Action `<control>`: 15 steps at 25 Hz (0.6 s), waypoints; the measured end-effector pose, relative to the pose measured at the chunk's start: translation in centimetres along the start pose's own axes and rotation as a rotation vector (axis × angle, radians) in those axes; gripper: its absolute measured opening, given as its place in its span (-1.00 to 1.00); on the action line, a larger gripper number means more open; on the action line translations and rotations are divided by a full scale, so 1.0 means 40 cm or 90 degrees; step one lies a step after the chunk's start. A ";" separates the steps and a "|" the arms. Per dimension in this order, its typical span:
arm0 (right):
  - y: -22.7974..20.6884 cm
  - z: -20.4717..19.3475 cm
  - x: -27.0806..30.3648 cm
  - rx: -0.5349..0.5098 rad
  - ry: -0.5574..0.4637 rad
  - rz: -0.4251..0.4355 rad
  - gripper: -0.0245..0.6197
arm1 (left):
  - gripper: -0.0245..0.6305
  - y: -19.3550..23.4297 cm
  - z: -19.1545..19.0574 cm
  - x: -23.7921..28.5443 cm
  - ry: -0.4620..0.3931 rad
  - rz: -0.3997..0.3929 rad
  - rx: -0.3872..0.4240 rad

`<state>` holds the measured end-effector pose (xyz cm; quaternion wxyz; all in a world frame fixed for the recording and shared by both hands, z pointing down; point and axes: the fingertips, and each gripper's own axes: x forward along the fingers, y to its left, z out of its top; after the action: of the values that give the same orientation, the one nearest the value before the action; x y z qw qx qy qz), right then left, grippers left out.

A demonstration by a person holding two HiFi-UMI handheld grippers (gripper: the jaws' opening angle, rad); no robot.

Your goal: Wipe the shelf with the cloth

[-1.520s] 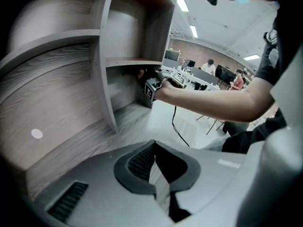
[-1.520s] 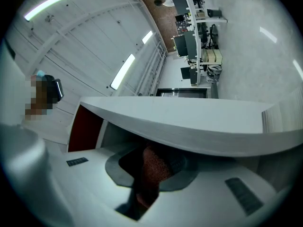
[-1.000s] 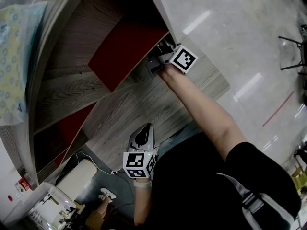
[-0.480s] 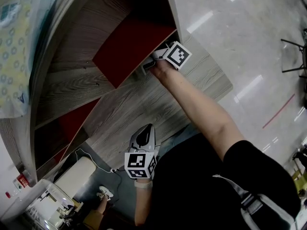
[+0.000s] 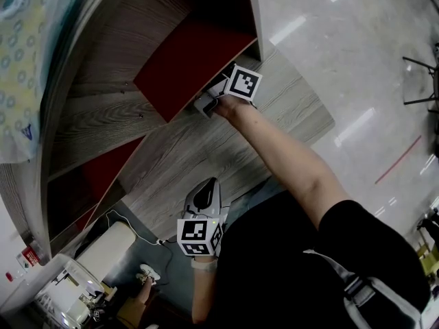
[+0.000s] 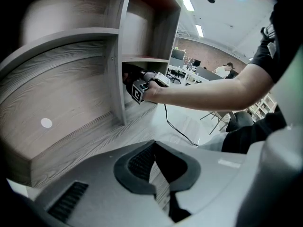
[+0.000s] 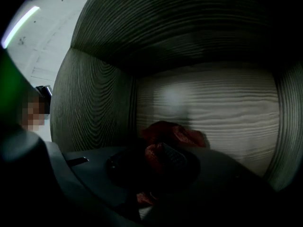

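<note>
The red cloth (image 7: 176,135) is a crumpled wad with no clear long axis. It bulges past the tips of the right gripper (image 7: 163,159), whose jaws pinch it, and points toward the pale back wall deep inside a compartment of the shelf (image 7: 94,103). Only the right gripper view shows the cloth. The head view shows just that gripper's rear at the compartment's front edge. The left gripper (image 6: 154,150) hangs well apart, outside the shelf, jaws pressed together on nothing.
</note>
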<state>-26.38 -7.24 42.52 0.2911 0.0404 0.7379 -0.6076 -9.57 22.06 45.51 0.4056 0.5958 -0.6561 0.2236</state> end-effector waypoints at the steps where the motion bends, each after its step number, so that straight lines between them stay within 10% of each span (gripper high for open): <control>1: 0.000 -0.016 0.003 -0.003 0.022 0.003 -0.77 | -0.91 0.001 -0.001 -0.001 0.000 0.001 -0.001; 8: -0.034 -0.108 -0.004 -0.053 0.175 -0.012 -0.77 | -0.91 0.005 -0.003 -0.003 0.004 0.003 0.002; 15: -0.120 0.127 -0.089 -0.019 -0.067 -0.091 -0.77 | -0.91 0.000 -0.001 0.004 0.009 0.000 0.006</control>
<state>-23.46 -12.11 47.94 0.2859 -0.0486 0.7318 -0.6167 -9.54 22.00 45.67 0.4073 0.5960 -0.6524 0.2310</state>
